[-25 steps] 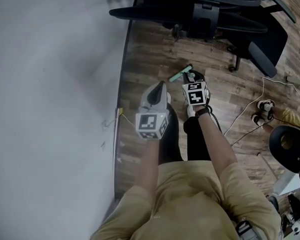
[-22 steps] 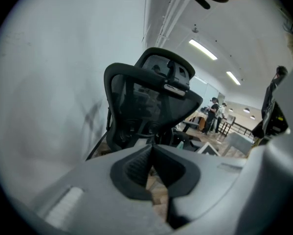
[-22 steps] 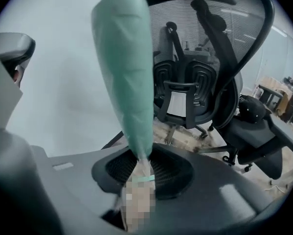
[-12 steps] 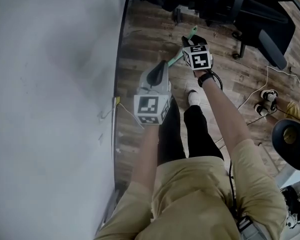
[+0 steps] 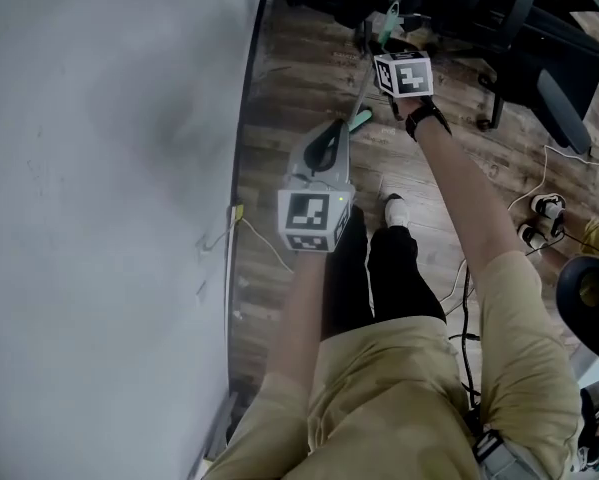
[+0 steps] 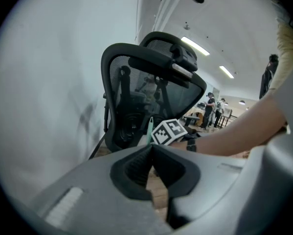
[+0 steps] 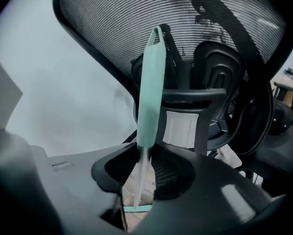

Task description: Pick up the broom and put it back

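Right gripper view: the broom (image 7: 150, 92) stands upright over the wooden floor (image 5: 299, 68), its thin shaft clamped in the fingers of the right gripper (image 7: 145, 153) just below the teal grip, facing an office chair (image 7: 210, 77). I'd steer the brush end clear of the chair's legs. The left gripper (image 6: 151, 153) has its fingers together, empty.

The broom (image 7: 151, 82) stands before the chair (image 7: 219, 67) — wall (image 5: 99, 168) left.
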Motion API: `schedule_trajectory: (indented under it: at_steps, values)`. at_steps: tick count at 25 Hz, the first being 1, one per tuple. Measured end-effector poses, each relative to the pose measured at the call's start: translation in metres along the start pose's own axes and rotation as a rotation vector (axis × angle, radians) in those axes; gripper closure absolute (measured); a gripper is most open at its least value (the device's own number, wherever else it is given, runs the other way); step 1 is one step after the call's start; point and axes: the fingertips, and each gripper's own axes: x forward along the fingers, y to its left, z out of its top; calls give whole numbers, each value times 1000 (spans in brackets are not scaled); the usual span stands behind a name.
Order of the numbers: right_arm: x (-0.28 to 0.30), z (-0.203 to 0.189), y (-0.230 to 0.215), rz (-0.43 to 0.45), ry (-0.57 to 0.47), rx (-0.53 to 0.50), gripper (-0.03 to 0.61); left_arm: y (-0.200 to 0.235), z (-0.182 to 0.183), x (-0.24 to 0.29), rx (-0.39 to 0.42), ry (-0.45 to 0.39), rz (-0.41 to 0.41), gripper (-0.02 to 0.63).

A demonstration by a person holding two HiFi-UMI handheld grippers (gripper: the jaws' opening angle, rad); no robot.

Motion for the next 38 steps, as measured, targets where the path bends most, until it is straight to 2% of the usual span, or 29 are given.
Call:
schedule_trajectory:
  at_steps: [5,9,14,18,21,26,29,31,33,35,38]
  values:
    - [21,1,-8,12,3,32,485,5,-4,5,9,-2,-1,611]
    - [21,-1,-11,15,9,32,416,5,-4,7,14,0,-4,611]
    - [21,-9,-13,21,17,61,388,6,-5,6,4,5,3,611]
    - [21,-10,-10,40,12,69,311,7,-11,4,0,18,10,611]
    - [15,-11,-10,39,1,91,285,10,-11,2,11,13,25,611]
    - [-33,-19,2,37,-50,227,293,9,-1,-3,-17,21,41,611]
    - [-85,-36,21,35,-89,377,307,3,11,-18,-75,23,48,611]
    - [-127,-45,36,20,-99,413,325,-7,17,-32,-104,34,49,611]
    - [-169,-45,48,-15,-94,350,359,-18,27,-44,-86,38,60,611]
    - [-209,-39,58,-59,-82,236,422,-30,43,-54,-25,35,75,612]
    - [-269,-20,76,-89,-85,140,437,-54,75,-75,20,19,74,612]
